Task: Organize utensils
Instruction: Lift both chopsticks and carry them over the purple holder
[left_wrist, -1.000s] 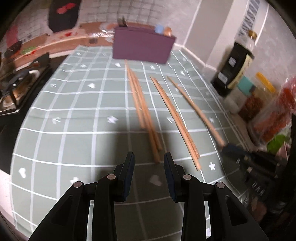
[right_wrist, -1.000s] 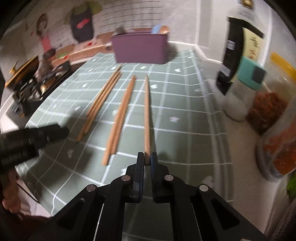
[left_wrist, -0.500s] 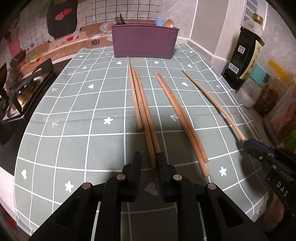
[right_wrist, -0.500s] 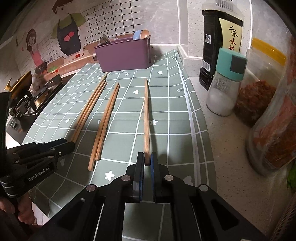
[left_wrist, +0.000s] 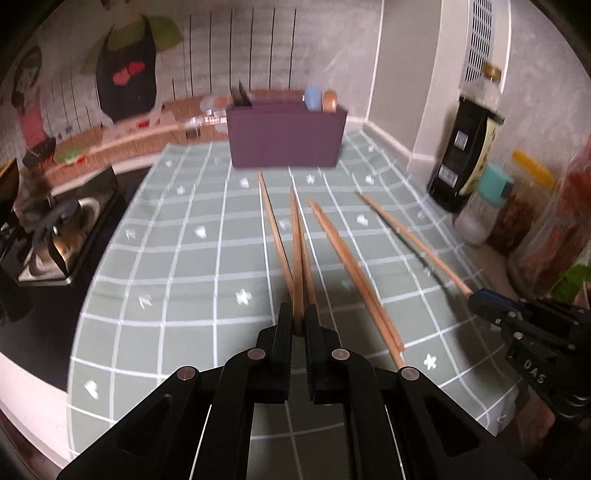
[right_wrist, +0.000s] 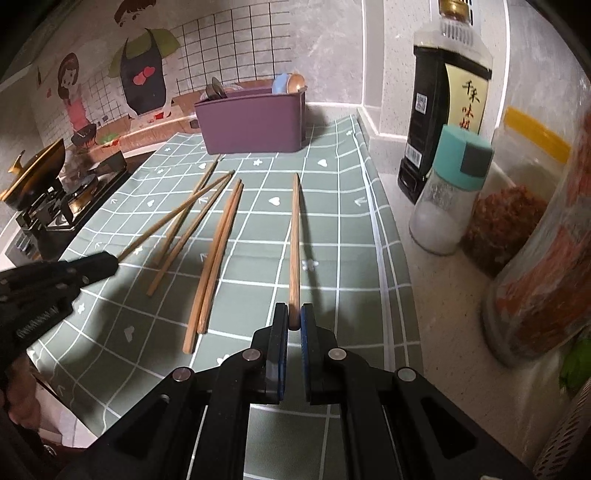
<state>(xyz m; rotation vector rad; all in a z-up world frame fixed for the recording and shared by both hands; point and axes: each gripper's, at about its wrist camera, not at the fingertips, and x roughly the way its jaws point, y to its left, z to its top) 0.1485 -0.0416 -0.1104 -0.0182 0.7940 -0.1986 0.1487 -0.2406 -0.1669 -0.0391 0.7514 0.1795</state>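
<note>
Several wooden chopsticks lie on a green checked mat (left_wrist: 177, 258). My left gripper (left_wrist: 298, 325) is shut on one chopstick (left_wrist: 296, 258) and holds its near end raised, tip pointing at the purple utensil holder (left_wrist: 284, 136). My right gripper (right_wrist: 294, 323) is shut on another single chopstick (right_wrist: 294, 236), also lifted off the mat. Two loose chopsticks (right_wrist: 177, 236) and a pair (right_wrist: 216, 254) lie flat between the grippers. The left gripper with its chopstick also shows in the right wrist view (right_wrist: 55, 280).
The purple holder (right_wrist: 255, 122), with spoons in it, stands at the mat's far end. A soy sauce bottle (right_wrist: 447, 110), a salt shaker (right_wrist: 450, 199) and food jars (right_wrist: 546, 258) stand on the right. A gas stove (right_wrist: 55, 195) is on the left.
My left gripper has shut on one chopstick and lifted its near end off the mat. My right gripper has raised its chopstick slightly. Both views have tilted up.
</note>
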